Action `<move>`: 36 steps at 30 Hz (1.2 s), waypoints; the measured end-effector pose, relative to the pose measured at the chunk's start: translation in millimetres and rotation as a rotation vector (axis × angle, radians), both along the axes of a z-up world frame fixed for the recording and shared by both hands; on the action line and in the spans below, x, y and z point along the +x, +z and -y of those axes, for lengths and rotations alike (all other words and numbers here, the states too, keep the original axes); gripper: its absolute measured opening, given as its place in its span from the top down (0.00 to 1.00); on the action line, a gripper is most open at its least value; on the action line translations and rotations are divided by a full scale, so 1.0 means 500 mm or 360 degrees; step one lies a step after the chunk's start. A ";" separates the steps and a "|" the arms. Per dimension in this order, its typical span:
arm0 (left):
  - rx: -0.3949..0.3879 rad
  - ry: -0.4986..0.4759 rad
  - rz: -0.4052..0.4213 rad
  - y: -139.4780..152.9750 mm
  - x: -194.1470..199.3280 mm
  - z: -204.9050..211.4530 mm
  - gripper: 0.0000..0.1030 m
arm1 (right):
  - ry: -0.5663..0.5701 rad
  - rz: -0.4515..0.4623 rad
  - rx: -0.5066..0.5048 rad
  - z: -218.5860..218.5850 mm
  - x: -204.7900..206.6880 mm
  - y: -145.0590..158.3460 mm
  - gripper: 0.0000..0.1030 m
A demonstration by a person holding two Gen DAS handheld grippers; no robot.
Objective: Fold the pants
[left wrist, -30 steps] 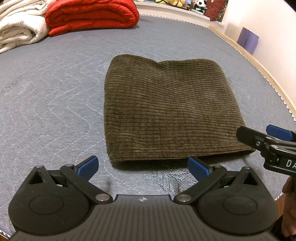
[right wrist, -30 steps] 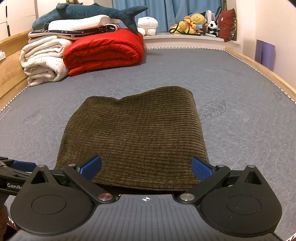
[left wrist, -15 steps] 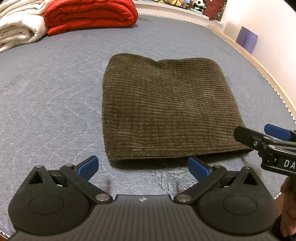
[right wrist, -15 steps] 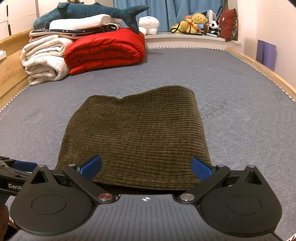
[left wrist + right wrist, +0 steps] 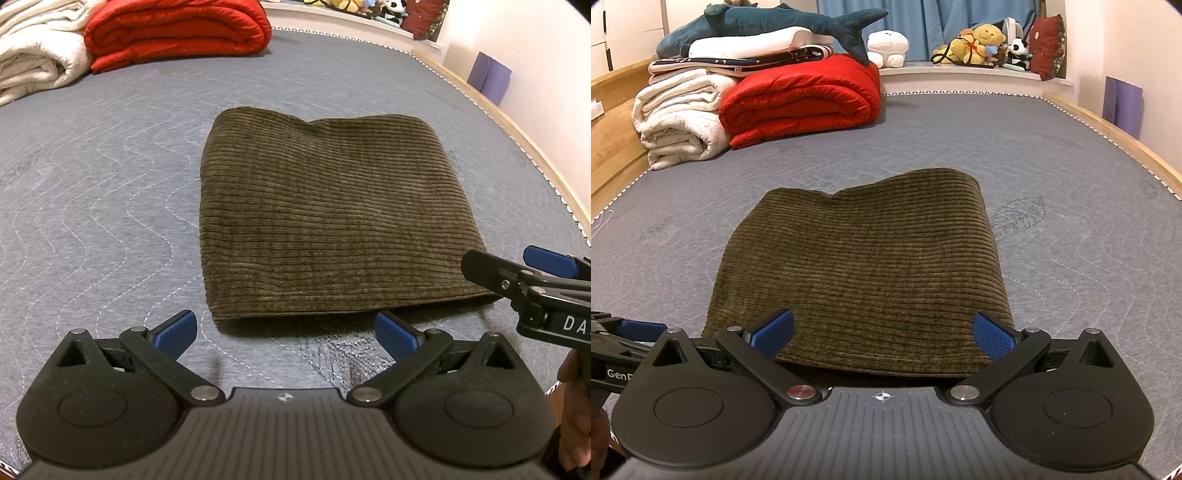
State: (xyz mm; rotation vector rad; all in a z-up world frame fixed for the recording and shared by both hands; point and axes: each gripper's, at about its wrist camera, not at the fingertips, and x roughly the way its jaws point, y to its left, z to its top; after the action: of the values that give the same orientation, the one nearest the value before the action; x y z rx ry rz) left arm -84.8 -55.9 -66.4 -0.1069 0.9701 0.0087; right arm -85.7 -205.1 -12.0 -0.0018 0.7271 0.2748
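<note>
The olive-brown corduroy pants (image 5: 332, 218) lie folded into a flat rectangle on the grey quilted mattress (image 5: 92, 192); they also show in the right wrist view (image 5: 864, 266). My left gripper (image 5: 286, 332) is open and empty, just short of the pants' near edge. My right gripper (image 5: 882, 334) is open and empty, its blue pads (image 5: 991, 334) over the pants' near edge. The right gripper also shows in the left wrist view (image 5: 524, 273) by the near right corner. The left gripper's tip shows at the left edge of the right wrist view (image 5: 624, 332).
A folded red duvet (image 5: 801, 99), white blankets (image 5: 679, 118) and a plush shark (image 5: 768, 22) are stacked at the far left. Soft toys (image 5: 982, 44) sit on the far ledge. A wooden bed rim (image 5: 517, 140) runs along the right; a purple object (image 5: 1123, 103) leans on the wall.
Both grippers stay open near the pants' near edge. The left wrist view has drifted slightly; the pants have not moved.
</note>
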 end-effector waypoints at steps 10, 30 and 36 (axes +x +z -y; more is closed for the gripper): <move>0.0004 -0.0003 -0.0002 0.000 0.000 0.002 0.00 | 0.0000 0.0000 0.0000 0.000 0.000 0.000 0.01; 0.0009 -0.0036 0.0010 0.000 -0.002 0.001 0.00 | -0.0001 -0.0008 0.0010 -0.003 0.000 -0.001 0.01; 0.0008 -0.0037 0.0010 0.001 -0.002 0.001 0.00 | -0.0002 -0.0012 0.0013 0.000 0.000 0.000 0.01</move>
State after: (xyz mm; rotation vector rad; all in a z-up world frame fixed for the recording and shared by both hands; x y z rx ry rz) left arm -85.7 -56.5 -66.0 -0.0910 0.9647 -0.0103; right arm -85.9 -205.0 -11.9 0.0074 0.7333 0.2767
